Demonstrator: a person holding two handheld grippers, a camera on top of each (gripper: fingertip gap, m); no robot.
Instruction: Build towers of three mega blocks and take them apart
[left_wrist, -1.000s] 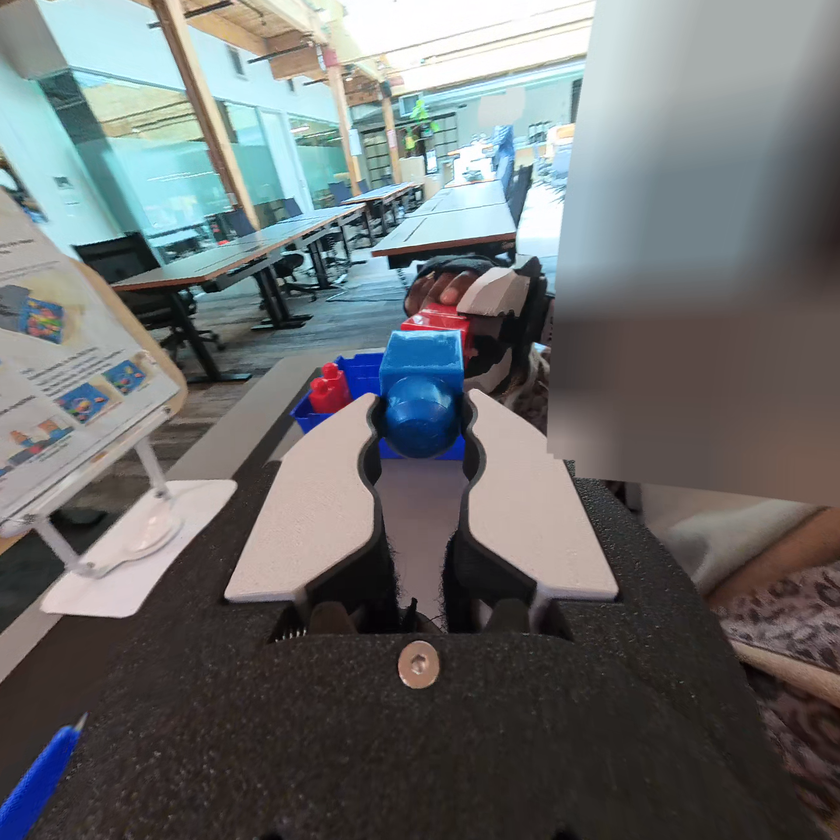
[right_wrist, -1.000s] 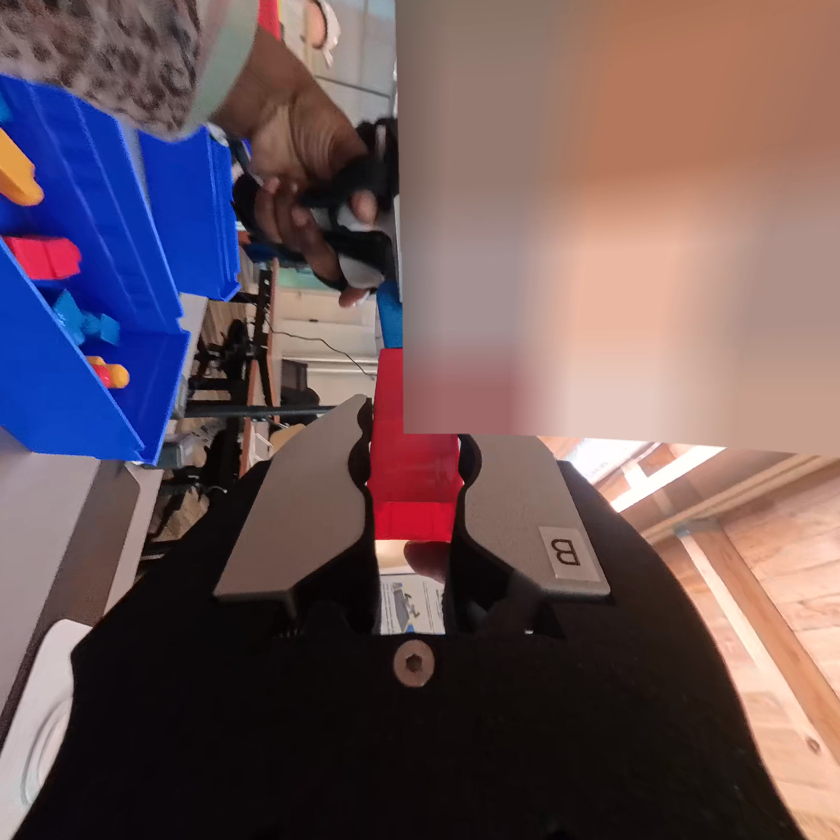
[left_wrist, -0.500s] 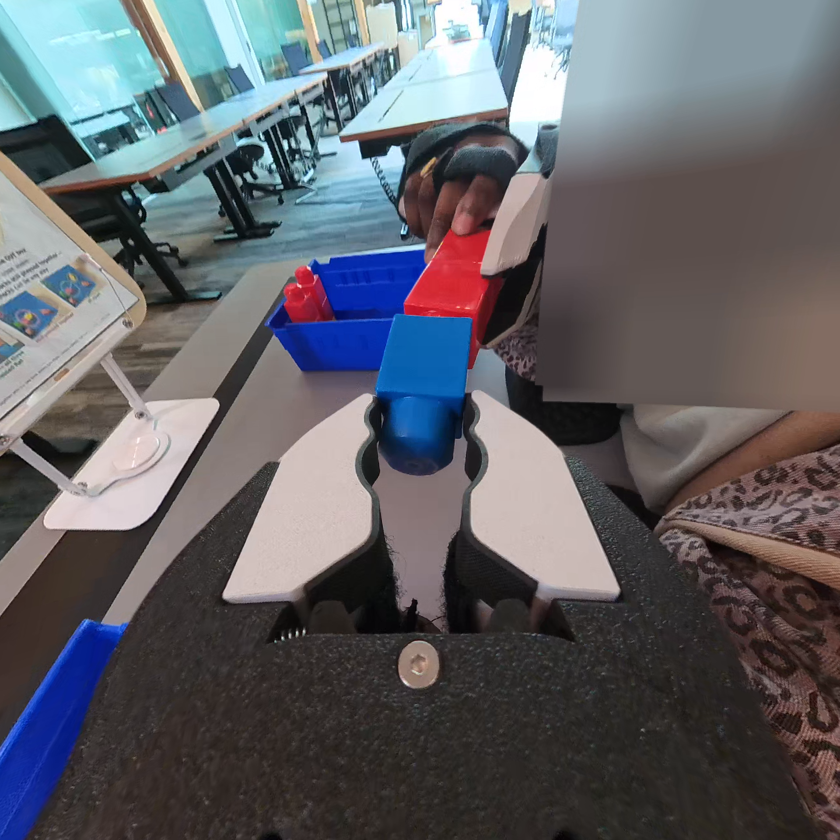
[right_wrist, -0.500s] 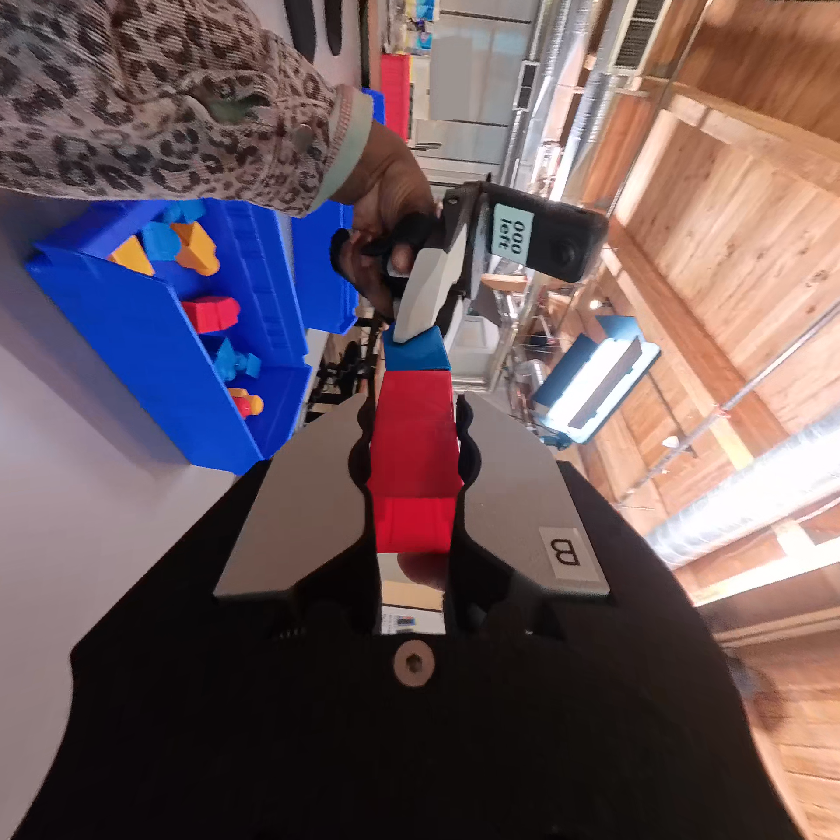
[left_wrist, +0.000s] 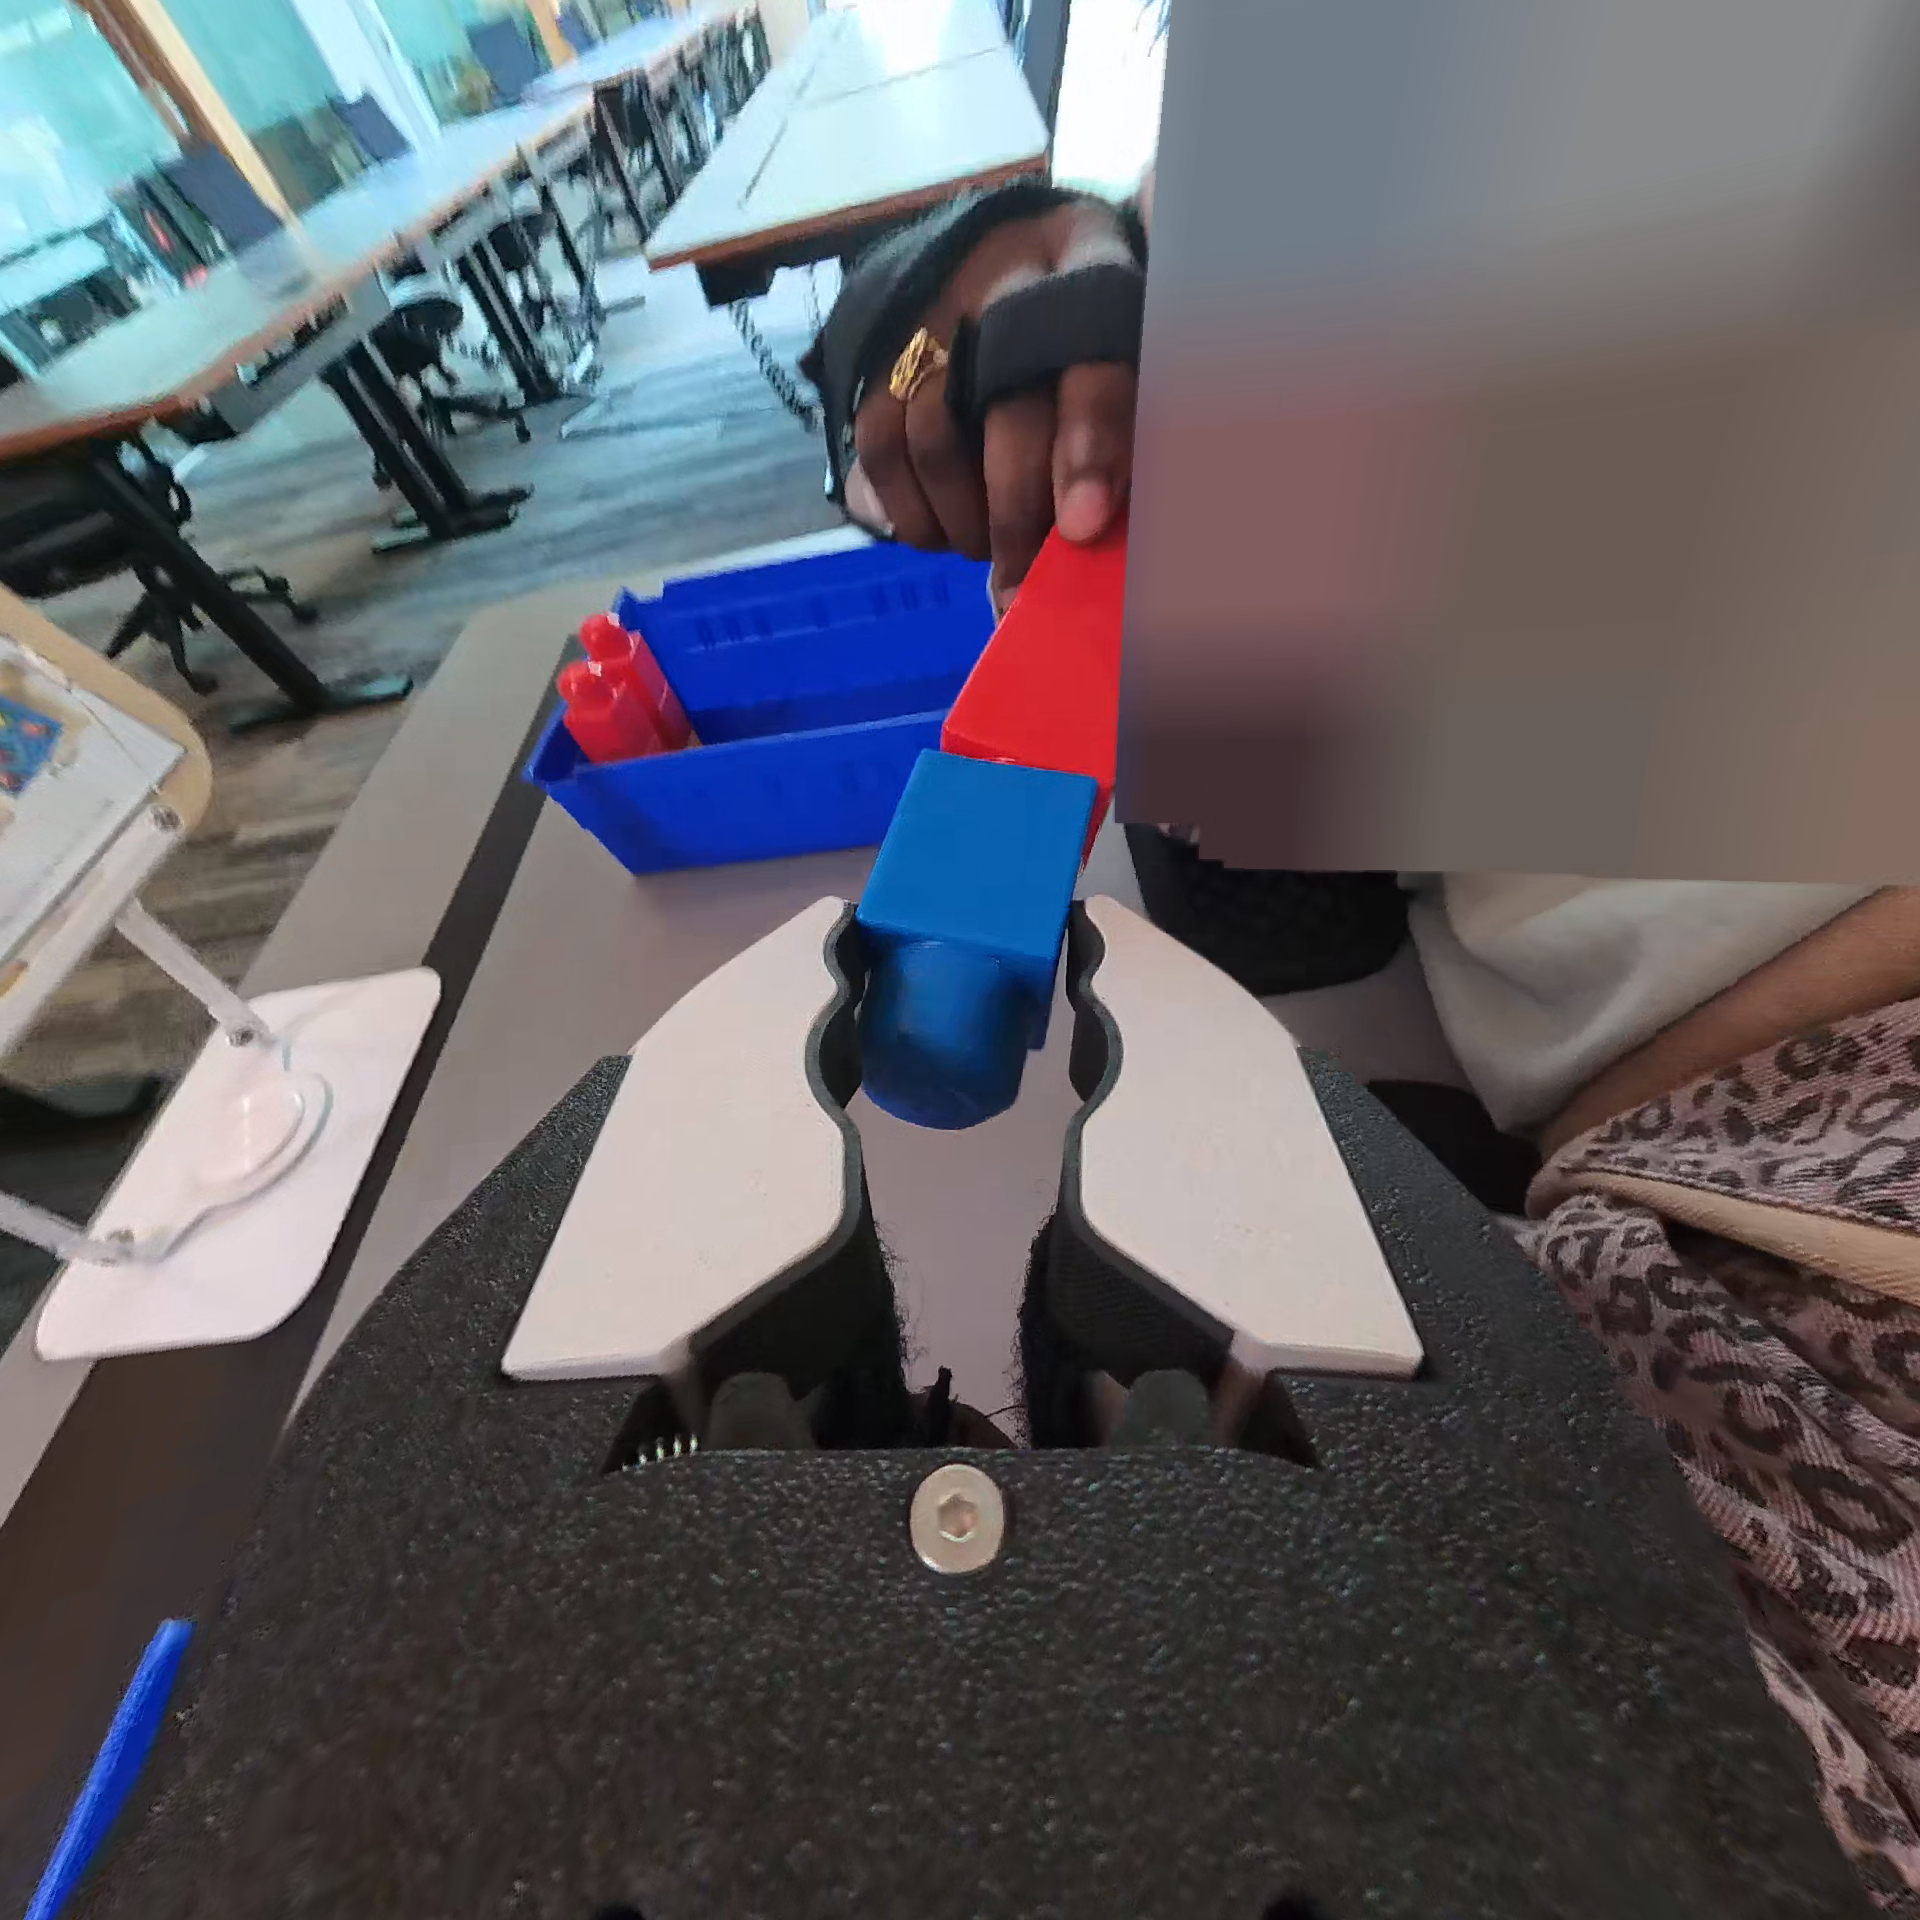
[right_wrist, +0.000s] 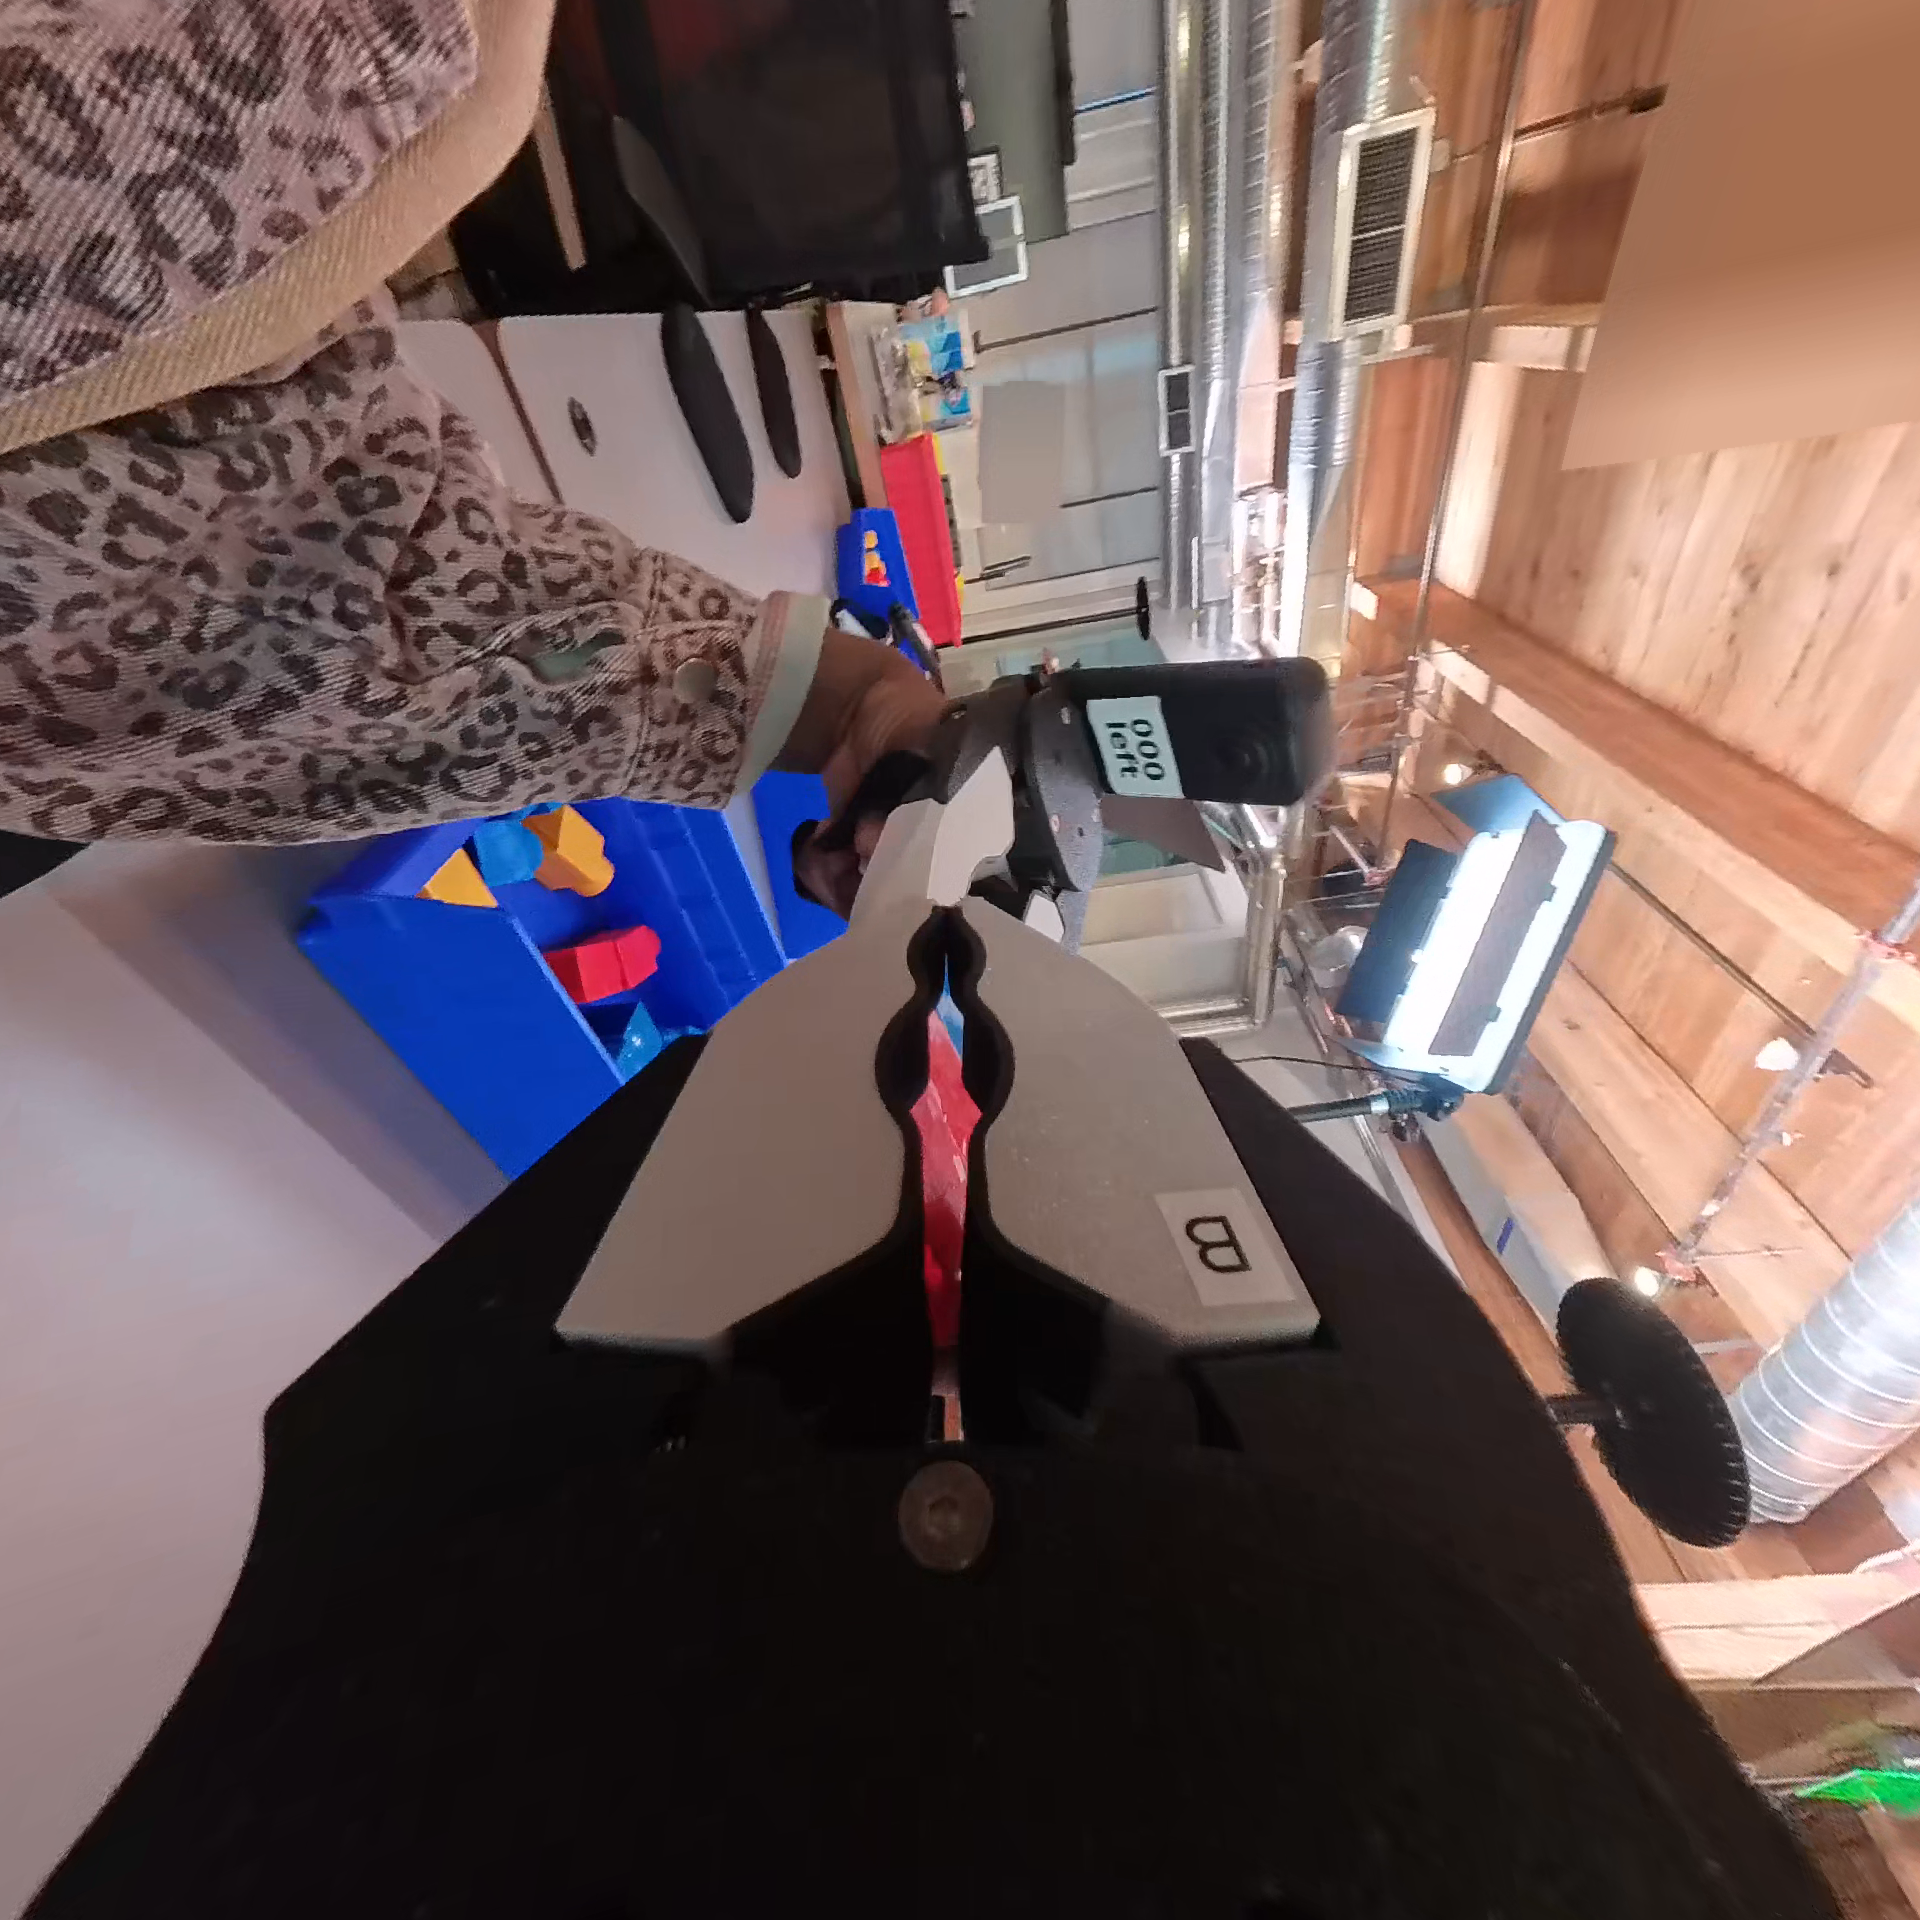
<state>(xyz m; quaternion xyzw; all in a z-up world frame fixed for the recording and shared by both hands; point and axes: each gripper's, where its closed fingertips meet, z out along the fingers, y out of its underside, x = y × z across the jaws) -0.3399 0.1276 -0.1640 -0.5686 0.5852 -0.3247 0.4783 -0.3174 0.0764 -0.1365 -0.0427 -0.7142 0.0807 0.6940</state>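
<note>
The left gripper (left_wrist: 961, 935) was clamped on a blue block (left_wrist: 971, 904), stud end toward the camera, long axis running away toward a red block (left_wrist: 1044, 665) joined at its far end, both held above the grey table (left_wrist: 665, 935). A blur patch hid the red block's right side. The right gripper (right_wrist: 945, 925) had its fingers nearly together w/ red showing in the slit; whether it gripped, can't tell. A blue bin (left_wrist: 748, 790) stood just beyond, w/ bare table to its left.

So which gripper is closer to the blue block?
Left. The left gripper grips the blue block; the right gripper is shut farther off, by the red block beyond it.
</note>
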